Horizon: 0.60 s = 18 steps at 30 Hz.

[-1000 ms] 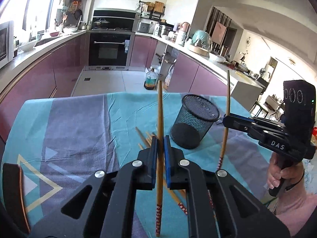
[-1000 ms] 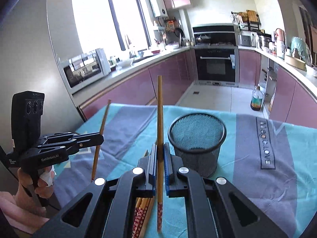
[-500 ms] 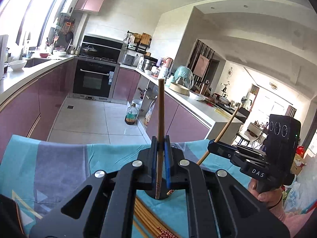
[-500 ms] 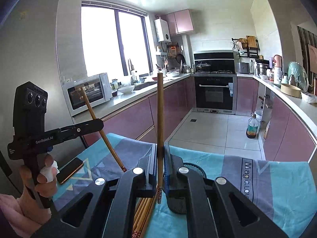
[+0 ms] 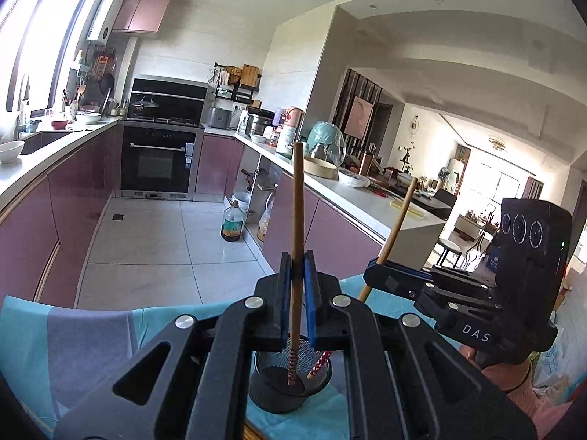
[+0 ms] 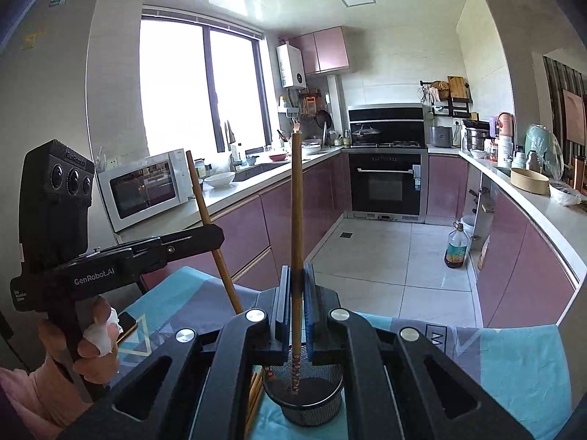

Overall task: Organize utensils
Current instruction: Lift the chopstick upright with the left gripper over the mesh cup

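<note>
Each gripper held one wooden chopstick over the black mesh holder that stood on the tabletop. The left gripper had its fingers closed on the left chopstick at about mid-length, the stick nearly upright with its patterned red end already inside the holder. The right gripper likewise pinched the right chopstick partway up its shaft, decorated tip down in the cup; in the left wrist view that second stick leaned at a slant towards the holder's rim. Judging by their look, the chopsticks would be light, stiff and thin, with a smooth finish that could slip or pivot between flat pads, so a hold near the middle, as here, seemed sensible, and a gentle release should let each drop the rest of the way. The mesh holder looked light enough to tip if a stick were pushed sideways against its wall. More chopsticks lay on the cloth just beside it. Readable writing: "GenRobot.AI" on the side of the left gripper's body, "DAS" on the right gripper's body, and part of a word beginning with "M" printed on the cloth.
</note>
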Motion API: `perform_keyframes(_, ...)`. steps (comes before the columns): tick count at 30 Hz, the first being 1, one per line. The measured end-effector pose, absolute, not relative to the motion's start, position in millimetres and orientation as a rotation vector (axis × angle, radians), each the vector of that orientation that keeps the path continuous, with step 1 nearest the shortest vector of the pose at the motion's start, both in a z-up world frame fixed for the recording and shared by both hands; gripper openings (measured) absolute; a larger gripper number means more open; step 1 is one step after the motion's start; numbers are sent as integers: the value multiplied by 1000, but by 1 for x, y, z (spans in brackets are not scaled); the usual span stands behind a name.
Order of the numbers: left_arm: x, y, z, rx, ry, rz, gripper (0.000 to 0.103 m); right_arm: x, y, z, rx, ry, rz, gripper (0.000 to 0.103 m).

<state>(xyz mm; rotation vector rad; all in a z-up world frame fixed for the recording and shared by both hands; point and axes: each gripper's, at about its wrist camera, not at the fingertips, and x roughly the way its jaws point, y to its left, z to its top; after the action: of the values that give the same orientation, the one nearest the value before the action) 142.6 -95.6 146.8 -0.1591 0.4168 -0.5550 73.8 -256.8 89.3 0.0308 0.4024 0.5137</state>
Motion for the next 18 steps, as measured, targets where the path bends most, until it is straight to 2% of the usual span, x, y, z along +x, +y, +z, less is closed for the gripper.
perform_keyframes(10,185,-133,82,-73,617,-552,7,106,-246,36,27,616,519,5)
perform_keyframes(18,200,-132,51,-57,659,-532,9,131,-248,20,50,692,471,6)
